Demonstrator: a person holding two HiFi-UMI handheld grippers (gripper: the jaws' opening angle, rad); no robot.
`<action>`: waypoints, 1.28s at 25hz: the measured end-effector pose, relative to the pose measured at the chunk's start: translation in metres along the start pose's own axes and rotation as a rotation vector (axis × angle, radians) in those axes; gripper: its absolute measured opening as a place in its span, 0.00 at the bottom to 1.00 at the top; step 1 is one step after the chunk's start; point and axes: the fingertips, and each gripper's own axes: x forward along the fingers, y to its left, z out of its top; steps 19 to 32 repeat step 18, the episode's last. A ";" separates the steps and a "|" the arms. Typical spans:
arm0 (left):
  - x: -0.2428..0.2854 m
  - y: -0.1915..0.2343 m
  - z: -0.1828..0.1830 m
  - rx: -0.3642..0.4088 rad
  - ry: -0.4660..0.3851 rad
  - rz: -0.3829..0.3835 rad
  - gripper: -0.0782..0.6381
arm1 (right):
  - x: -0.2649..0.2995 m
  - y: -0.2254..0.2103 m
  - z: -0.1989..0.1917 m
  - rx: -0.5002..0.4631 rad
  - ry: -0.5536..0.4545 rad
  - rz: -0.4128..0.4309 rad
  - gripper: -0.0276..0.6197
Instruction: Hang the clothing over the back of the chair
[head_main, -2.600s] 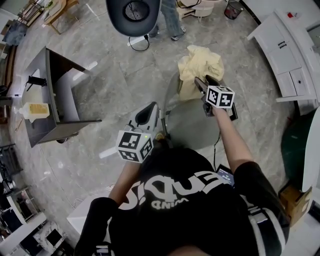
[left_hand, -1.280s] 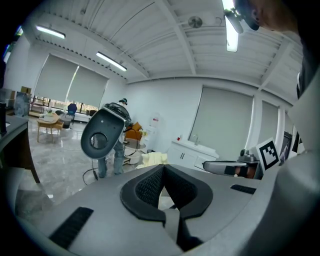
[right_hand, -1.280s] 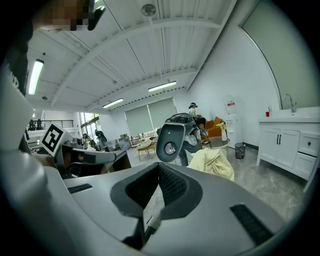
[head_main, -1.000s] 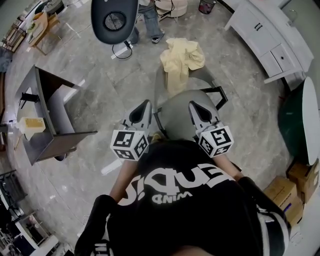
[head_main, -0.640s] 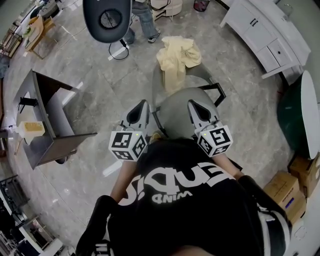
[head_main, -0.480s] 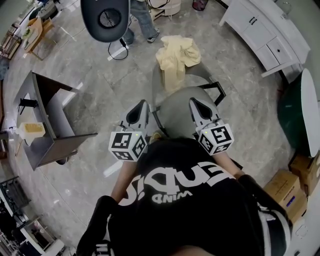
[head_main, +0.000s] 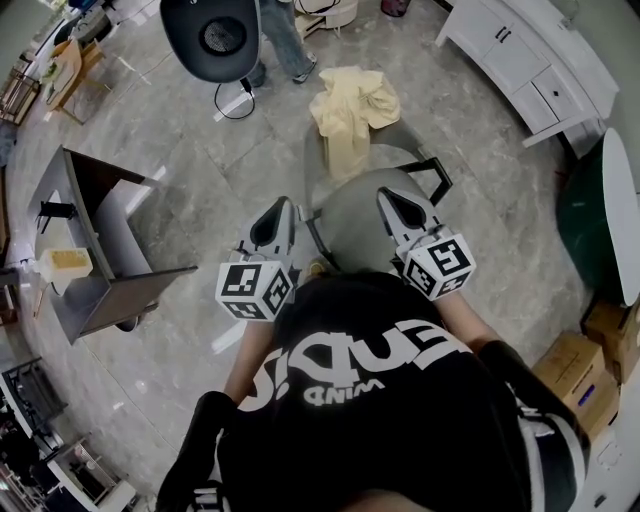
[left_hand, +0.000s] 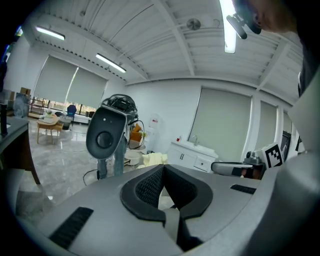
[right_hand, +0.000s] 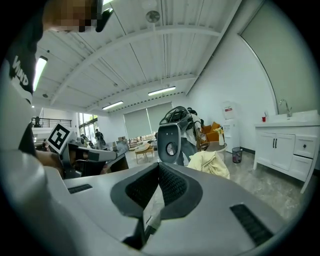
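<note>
Left gripper (head_main: 281, 208) shut, yellow garment (head_main: 350, 105) on the chair (head_main: 350, 225) back, right gripper (head_main: 390, 198) shut.
My left gripper hangs over the near-left edge of the chair seat, jaws pressed together on nothing. Beyond the seat, the yellow garment lies bunched across the top of the chair's back, one length hanging toward the seat. I judge it light, soft and limp, apt to slide off; to settle it I'd pinch a thick fold at the top. My right gripper, over the seat's near-right edge, is likewise closed and empty.

Soft yellow cloth (head_main: 352, 100), glossy stone floor (head_main: 205, 175)
</note>
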 end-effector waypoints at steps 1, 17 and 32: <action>0.000 0.001 0.000 -0.001 0.000 0.001 0.13 | 0.001 0.001 0.001 -0.004 0.001 0.008 0.06; 0.000 0.005 -0.002 -0.011 0.002 0.009 0.13 | 0.007 0.005 0.007 -0.002 0.000 0.114 0.06; 0.000 0.005 -0.002 -0.012 0.003 0.009 0.13 | 0.008 0.006 0.008 -0.003 0.001 0.123 0.06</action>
